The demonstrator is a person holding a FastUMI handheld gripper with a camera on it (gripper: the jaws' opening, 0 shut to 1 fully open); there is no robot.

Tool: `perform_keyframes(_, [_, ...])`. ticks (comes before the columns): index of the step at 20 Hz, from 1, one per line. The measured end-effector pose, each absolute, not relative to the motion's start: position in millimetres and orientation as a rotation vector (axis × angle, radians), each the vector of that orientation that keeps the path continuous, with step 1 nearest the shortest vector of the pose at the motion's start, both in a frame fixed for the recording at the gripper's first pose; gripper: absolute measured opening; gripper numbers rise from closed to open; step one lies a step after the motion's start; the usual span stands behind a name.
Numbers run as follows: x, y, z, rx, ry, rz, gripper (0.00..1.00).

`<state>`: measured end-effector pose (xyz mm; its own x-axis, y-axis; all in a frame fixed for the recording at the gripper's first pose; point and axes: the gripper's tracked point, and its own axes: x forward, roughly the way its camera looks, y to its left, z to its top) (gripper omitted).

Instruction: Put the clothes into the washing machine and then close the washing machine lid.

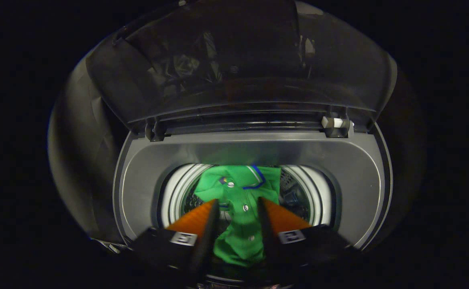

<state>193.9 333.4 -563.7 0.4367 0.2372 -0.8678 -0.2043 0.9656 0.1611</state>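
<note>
You hold one gripper [238, 204] over open washing machine [254, 156]. Two fingers [210, 218] sit apart, one green shirt [238, 188] between them; whether both press on cloth, cannot tell. Shirt hangs down into one drum [302, 192], collar with blue trim at far side, three buttons countable along placket. One lid [238, 60] stands raised at far side, on two hinges.

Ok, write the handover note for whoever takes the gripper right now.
Gripper: fingers close on either side of the green shirt, seemingly holding it, over the washing machine opening.
Shirt: hangs between the fingers, its collar end just ahead of them over the drum.
Lid: raised, standing open beyond the drum.
Done: shirt brought to the opening.
Left: release the shirt into the drum, then close the lid.
</note>
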Motion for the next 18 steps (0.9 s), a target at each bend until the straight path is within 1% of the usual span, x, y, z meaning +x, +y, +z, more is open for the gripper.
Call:
perform_keyframes(2, [192.6, 332.9, -565.0, 0.044, 1.09, 0.272, 1.0])
perform_keyframes(11, [184.8, 324.5, -548.1, 0.022, 1.067, 0.262, 0.99])
perform_keyframes(18, [183.0, 326.3, -467.3, -0.033, 0.927, 0.281, 0.99])
